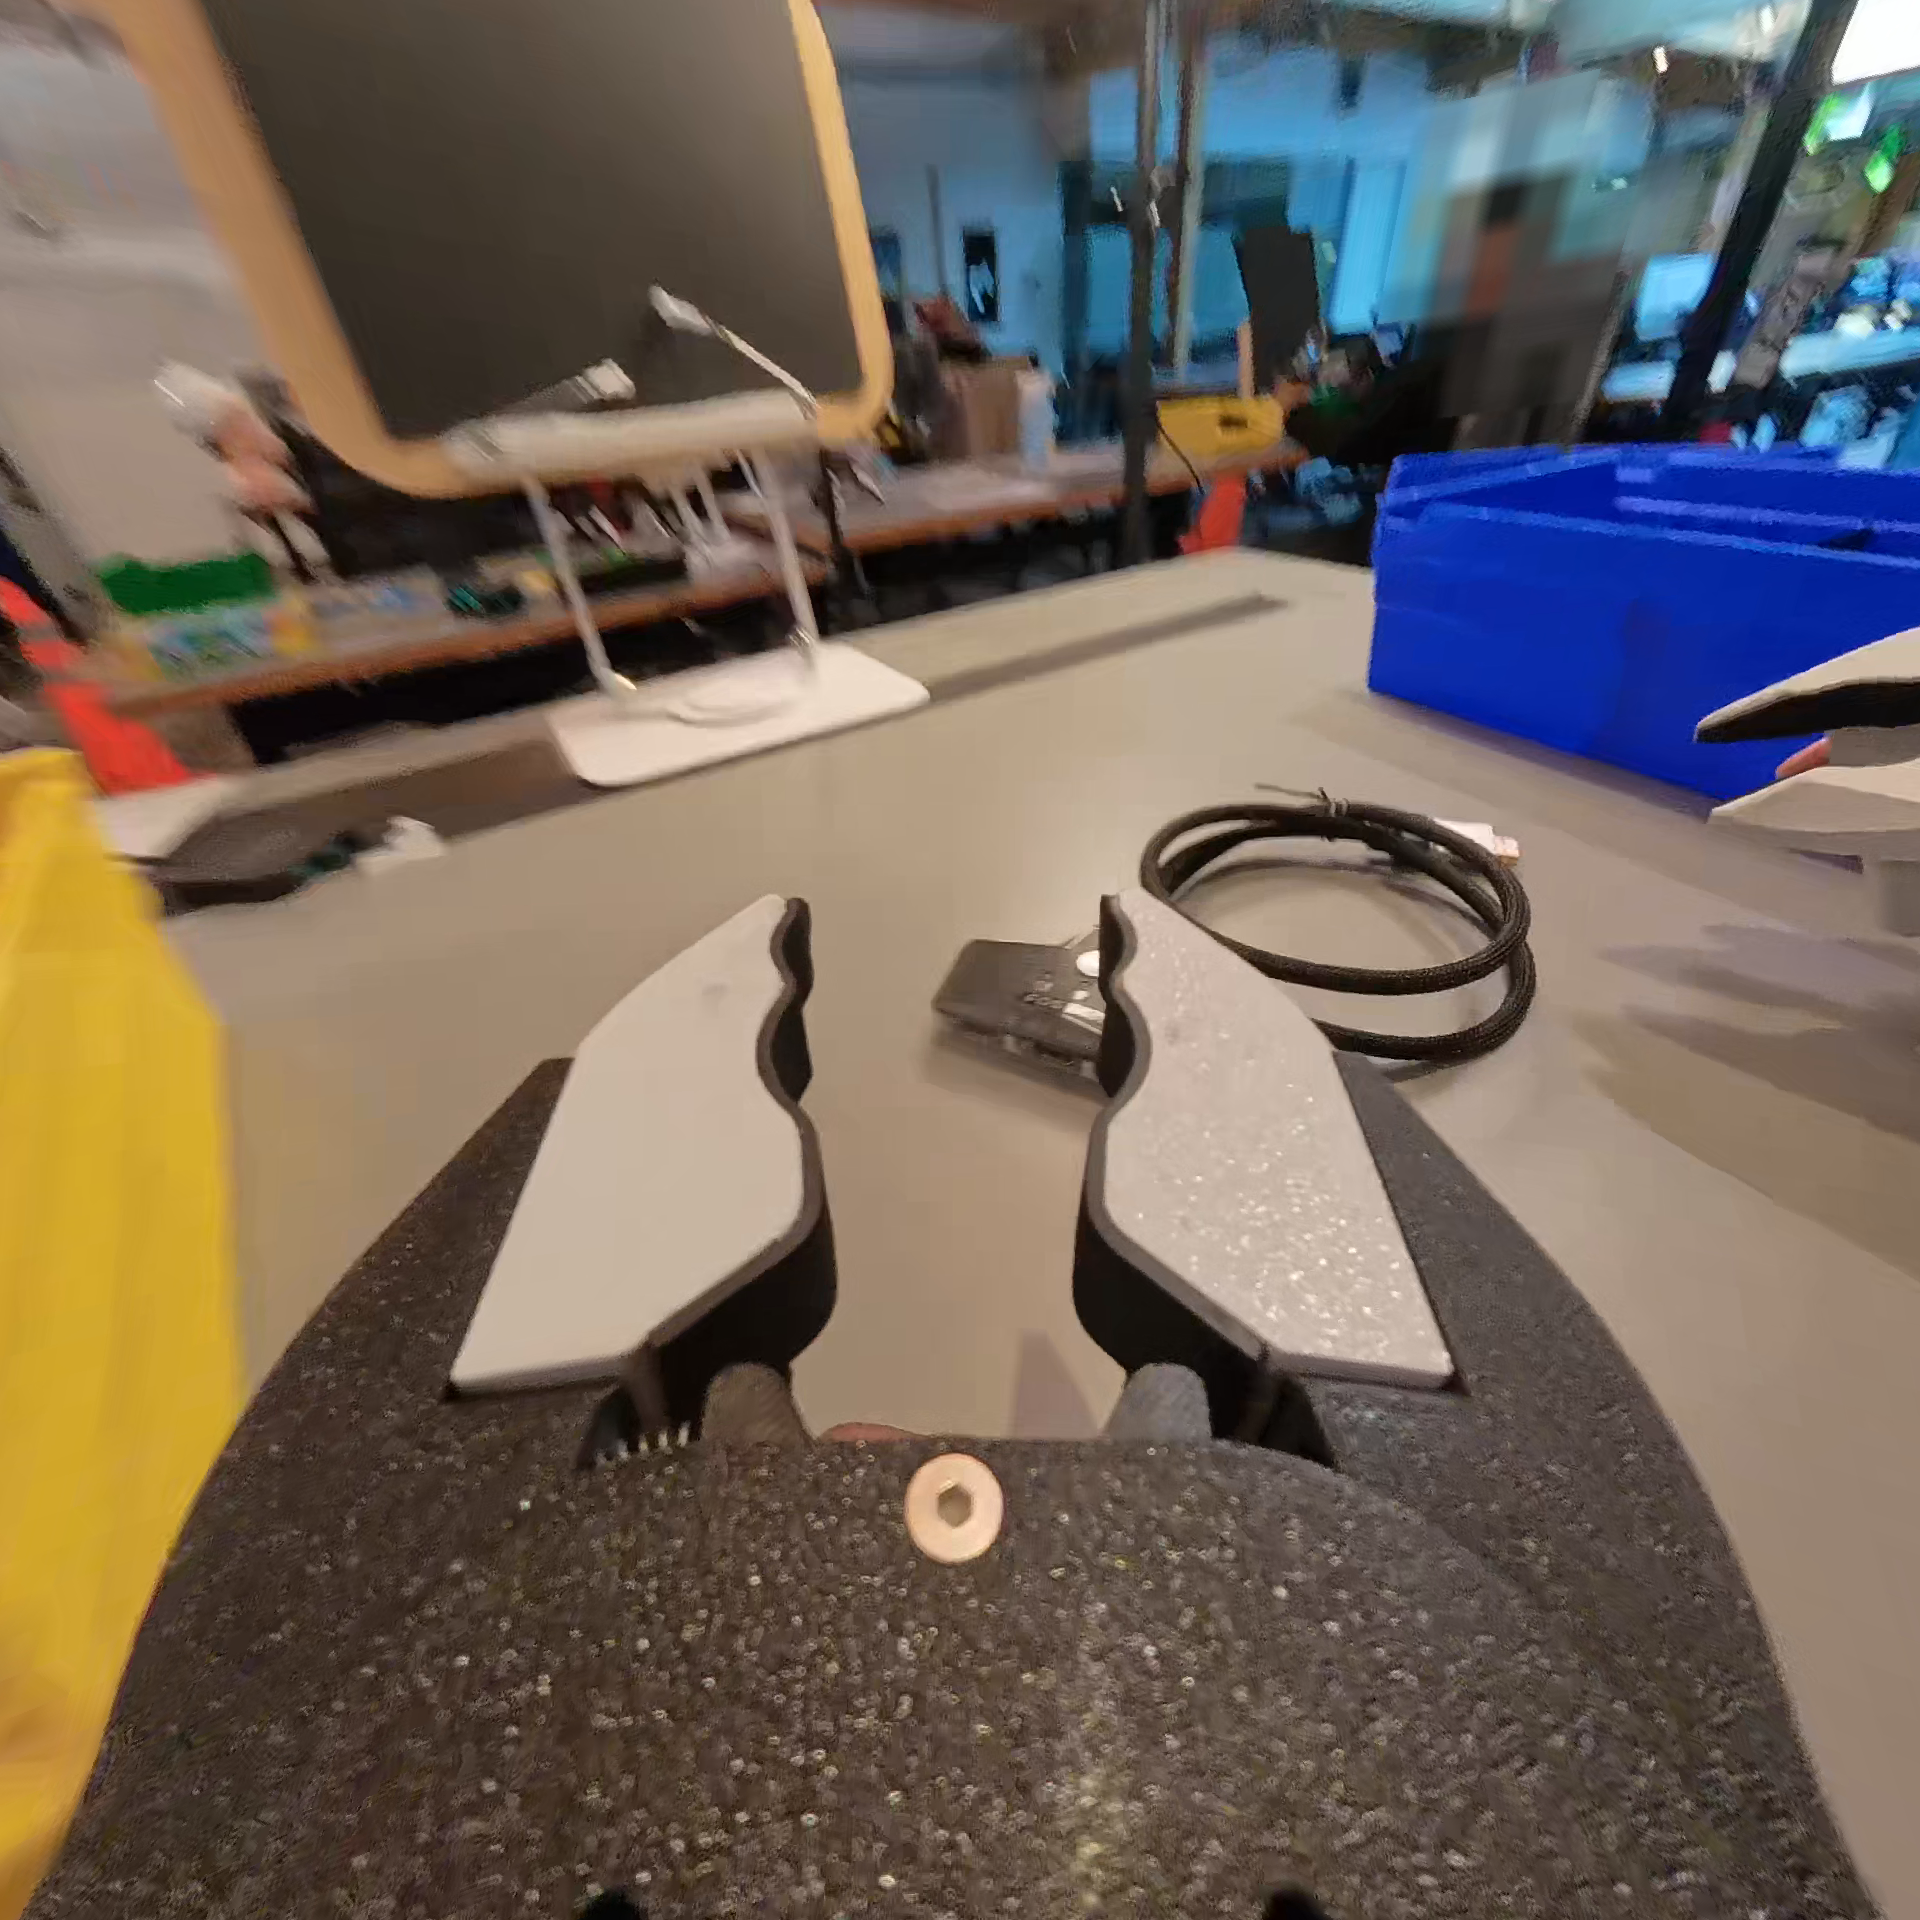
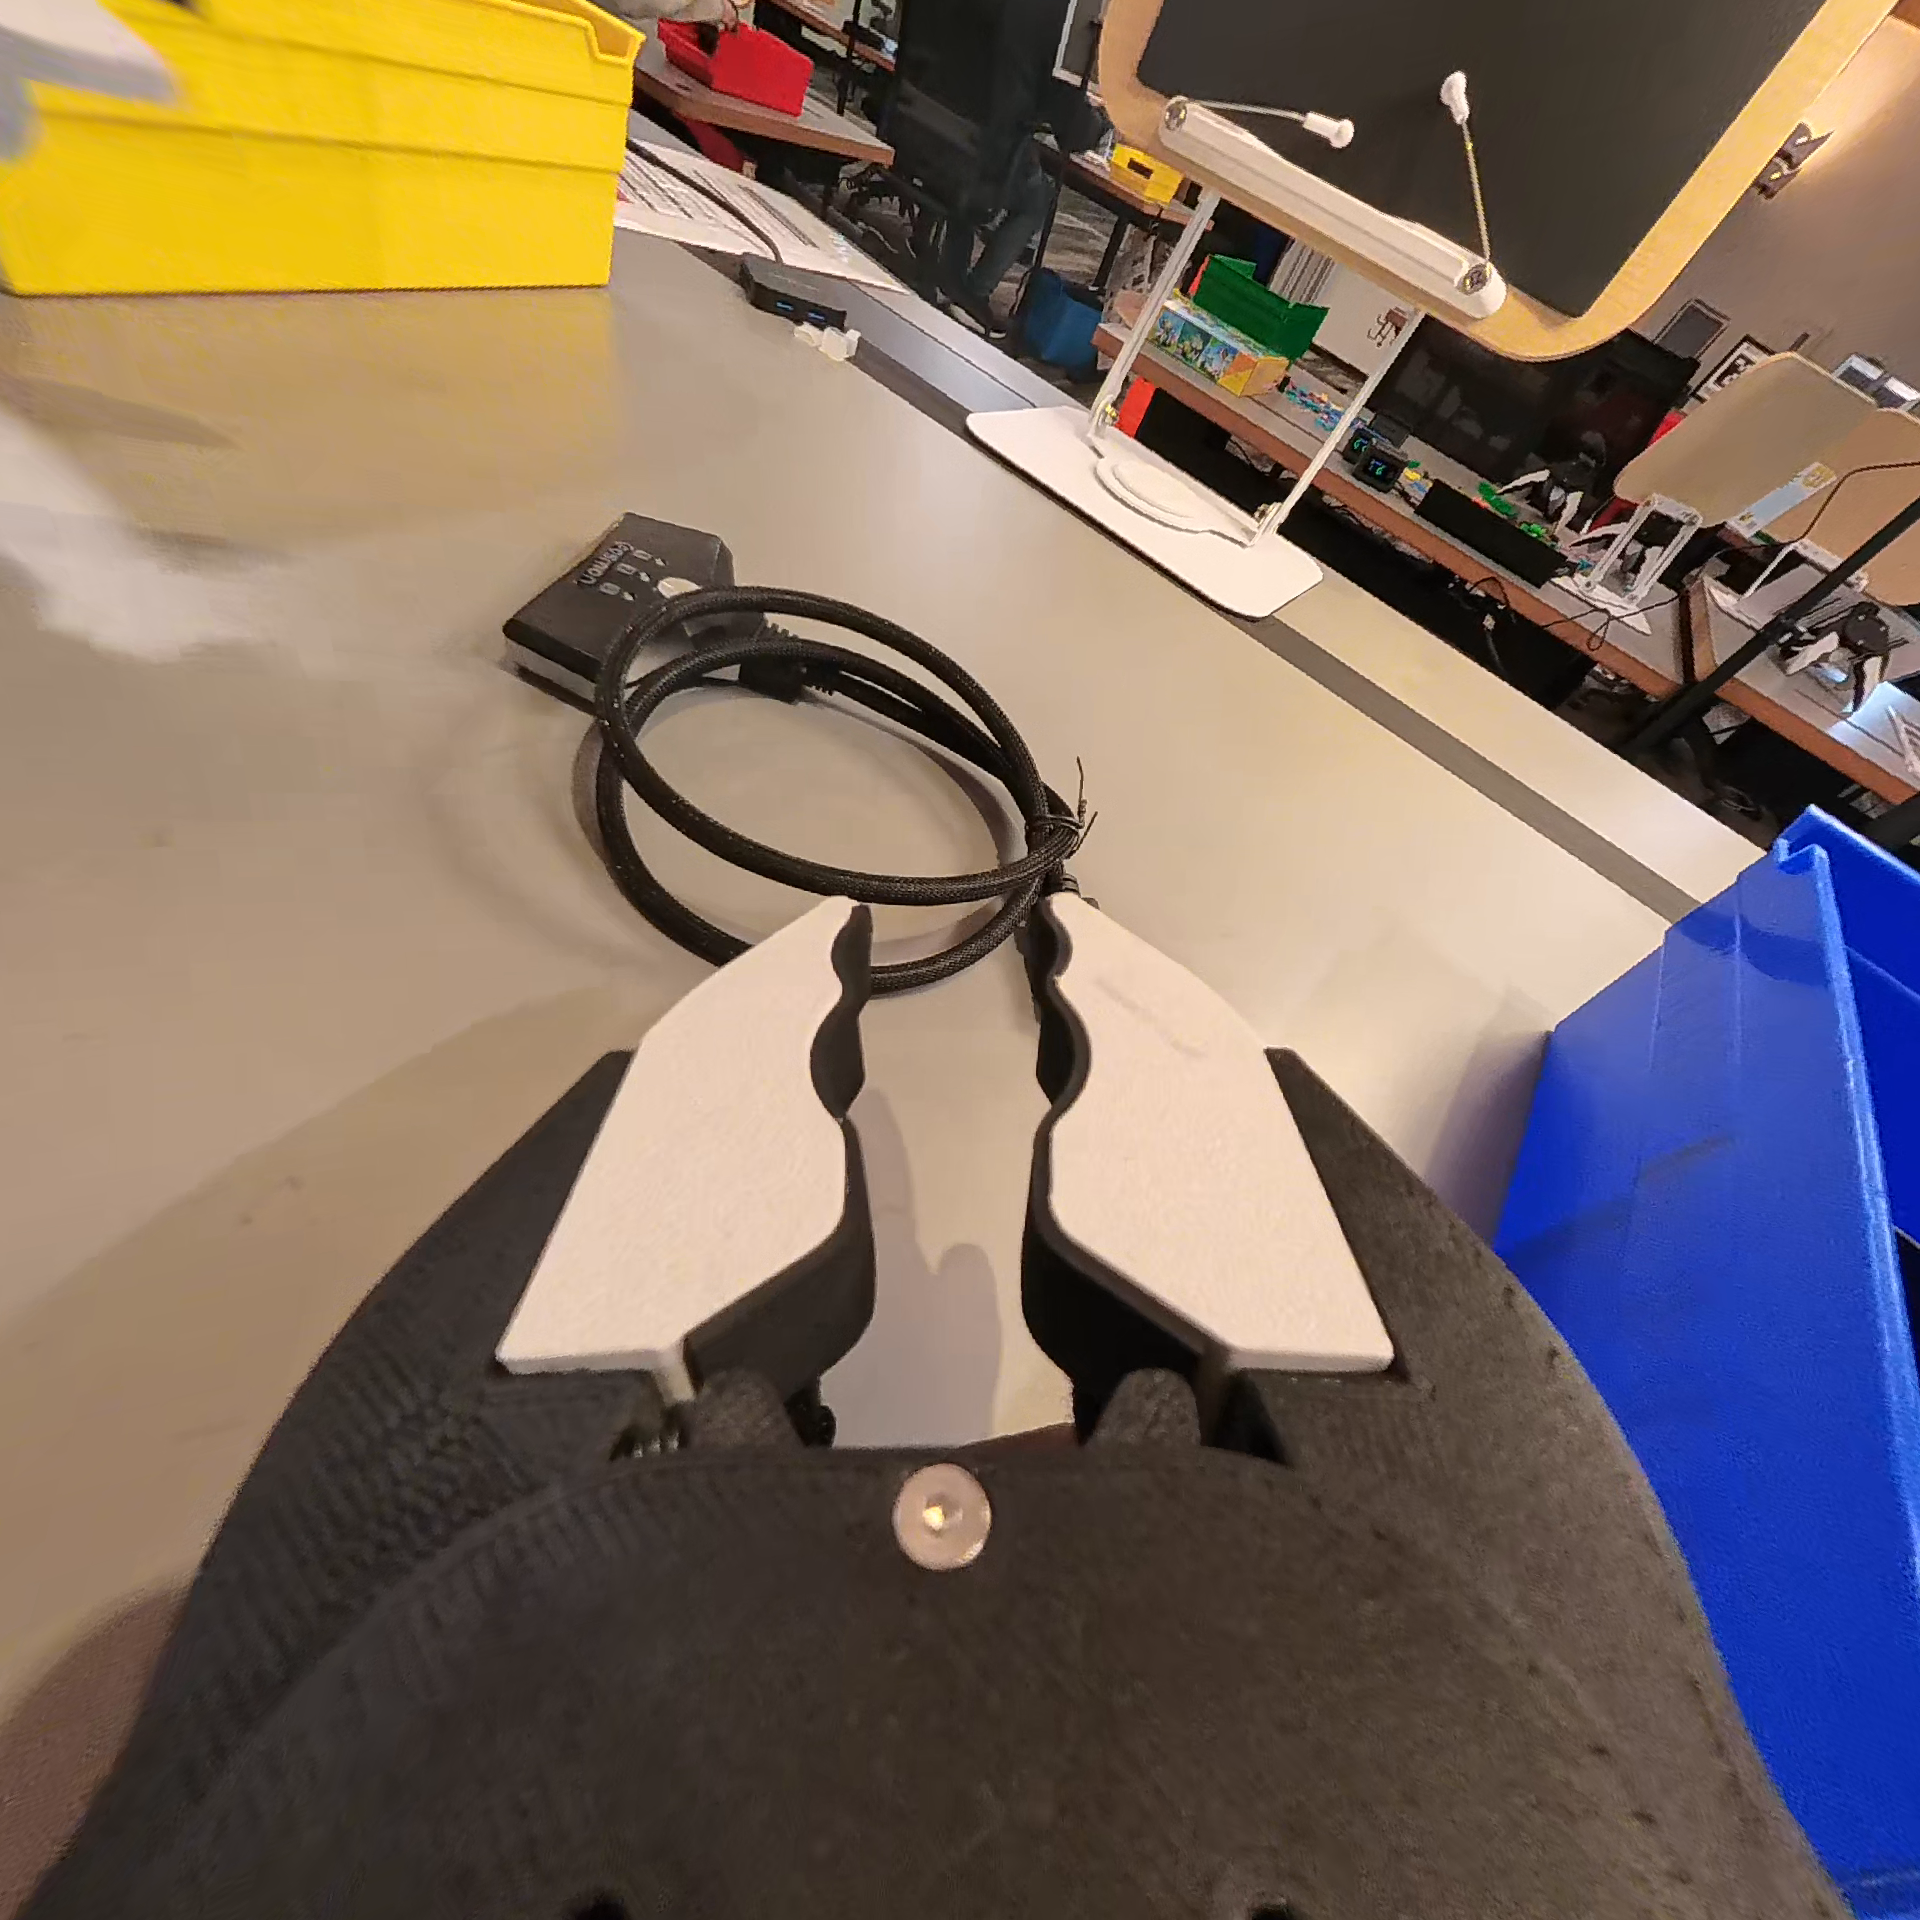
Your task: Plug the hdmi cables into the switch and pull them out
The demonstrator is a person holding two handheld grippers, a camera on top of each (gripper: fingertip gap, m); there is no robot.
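The switch (image 2: 613, 613) is a small black box that lies flat on the grey table (image 2: 312, 935). The cable (image 2: 790, 831) is black and rolled up in a loop. It lies right beside the switch, and one end of the loop lies over the edge of the switch. A thin tie holds the loop together. In the left wrist view a plug (image 1: 1475, 840) sticks out at the far side of the loop, free and not pushed into anything.

The right gripper (image 2: 948, 914) is low over the table with its tips just at the near side of the loop. Its two fingers stand a little apart and hold nothing. The cable runs under the gap between the tips.

The left gripper (image 1: 951, 914) is near the switch. Its fingers are spread wide and hold nothing. Its right finger hides part of the switch.

A blue bin (image 1: 1621, 623) sits on the table past the cable. A yellow bin (image 2: 312, 156) sits on the other side. A white stand (image 2: 1153, 488) holds up a dark board (image 2: 1455, 114) at the back edge of the table
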